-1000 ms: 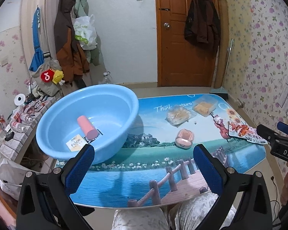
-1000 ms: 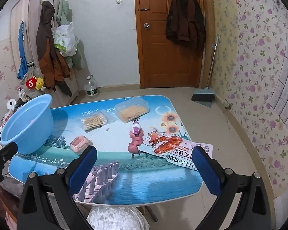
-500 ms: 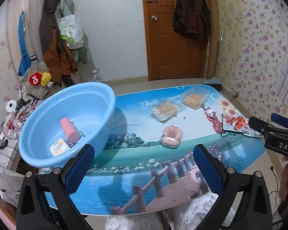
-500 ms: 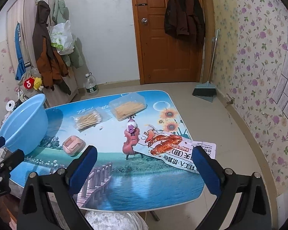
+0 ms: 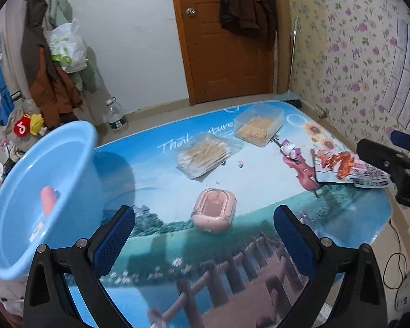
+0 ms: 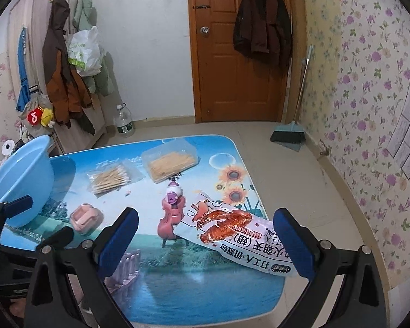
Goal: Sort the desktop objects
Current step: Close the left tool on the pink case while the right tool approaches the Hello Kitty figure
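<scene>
A pink soap box [image 5: 214,214] lies on the picture-printed table [image 5: 150,175], just ahead of my open, empty left gripper [image 5: 203,242]. A bag of cotton swabs [image 5: 203,155] and a clear box of toothpicks [image 5: 259,128] lie farther back. A blue basin [image 5: 38,191] at the table's left holds a pink tube [image 5: 47,200]. A snack packet [image 6: 240,235] lies just ahead of my open, empty right gripper [image 6: 205,246]. The soap box [image 6: 84,218], swabs [image 6: 110,180], toothpick box [image 6: 170,162] and basin [image 6: 22,180] show in the right wrist view.
A door [image 6: 232,54] with a hanging coat [image 6: 262,24] stands behind the table. Coats and a bag [image 5: 65,46] hang at the left wall. A water bottle [image 6: 124,124] and a broom [image 6: 289,134] stand on the floor. The right gripper's body [image 5: 396,169] shows at the right.
My left gripper has swung right and forward, from facing the basin to facing the pink soap box. My right gripper has moved closer over the snack packet. Both stay open.
</scene>
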A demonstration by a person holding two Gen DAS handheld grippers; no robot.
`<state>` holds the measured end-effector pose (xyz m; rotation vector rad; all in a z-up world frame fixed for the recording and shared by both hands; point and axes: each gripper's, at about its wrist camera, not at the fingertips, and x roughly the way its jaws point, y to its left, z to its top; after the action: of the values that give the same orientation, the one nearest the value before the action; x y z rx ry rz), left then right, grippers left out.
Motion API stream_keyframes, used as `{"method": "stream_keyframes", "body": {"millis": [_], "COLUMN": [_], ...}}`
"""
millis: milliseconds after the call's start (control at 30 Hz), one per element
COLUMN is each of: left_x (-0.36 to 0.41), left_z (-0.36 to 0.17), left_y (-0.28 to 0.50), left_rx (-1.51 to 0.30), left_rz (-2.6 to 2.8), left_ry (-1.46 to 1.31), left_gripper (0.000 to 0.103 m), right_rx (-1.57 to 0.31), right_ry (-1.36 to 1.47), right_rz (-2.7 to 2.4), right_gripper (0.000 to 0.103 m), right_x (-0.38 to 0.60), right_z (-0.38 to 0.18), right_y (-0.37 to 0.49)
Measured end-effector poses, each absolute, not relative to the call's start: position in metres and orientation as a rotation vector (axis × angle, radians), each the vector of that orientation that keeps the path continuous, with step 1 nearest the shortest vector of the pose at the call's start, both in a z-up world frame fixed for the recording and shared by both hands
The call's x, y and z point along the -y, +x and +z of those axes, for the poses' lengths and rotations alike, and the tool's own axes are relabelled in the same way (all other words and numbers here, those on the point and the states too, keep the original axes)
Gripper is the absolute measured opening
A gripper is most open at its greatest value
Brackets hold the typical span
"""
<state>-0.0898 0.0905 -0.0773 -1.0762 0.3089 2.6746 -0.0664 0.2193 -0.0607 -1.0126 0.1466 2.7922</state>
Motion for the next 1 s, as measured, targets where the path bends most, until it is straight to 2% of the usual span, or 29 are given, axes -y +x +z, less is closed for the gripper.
{"method": "stream_keyframes", "body": {"millis": [100,167,233,700,867,900,1000], "left_x": [-0.093,-0.093,-0.093,-0.091,-0.089,-0.089,-0.087], "left_z": [-0.087,-0.092,-0.099,-0.121,-0.124,-0.124,-0.122], "left_y": [-0.104,-0.111,-0.119,-0.144,-0.145,-0.146,-0.143], "left_rx": [-0.300,-0.282,-0.273,-0.277,-0.246,-0.236,-0.222], "left_rz": [2.651,2.626,2.604,2.554,2.540,2.537,2.540], "left_ry": [-1.099,-1.119,-1.155,-1.264,-1.274,-1.276,-1.256], "left_gripper": [0.102,0.092,0.088,0.088,0.089,0.088,0.074], "right_rx": [-0.143,-0.151,-0.155,-0.066,-0.022,-0.016,-0.014], "right_ry": [-1.035,-1.056,-1.070,-1.169,-1.229,-1.240,-1.271], "right_rz": [2.788,2.789,2.797,2.825,2.806,2.807,2.798], "right_gripper": [0.100,0.100,0.100,0.097,0.088,0.087,0.087], "right_x": [-0.221,-0.222,-0.221,-0.204,-0.200,-0.198,-0.196], "right_z": [-0.068,-0.074,-0.077,-0.100,-0.109,-0.111,-0.115], "right_y": [-0.077,-0.085,-0.093,-0.149,-0.168,-0.172,-0.181]}}
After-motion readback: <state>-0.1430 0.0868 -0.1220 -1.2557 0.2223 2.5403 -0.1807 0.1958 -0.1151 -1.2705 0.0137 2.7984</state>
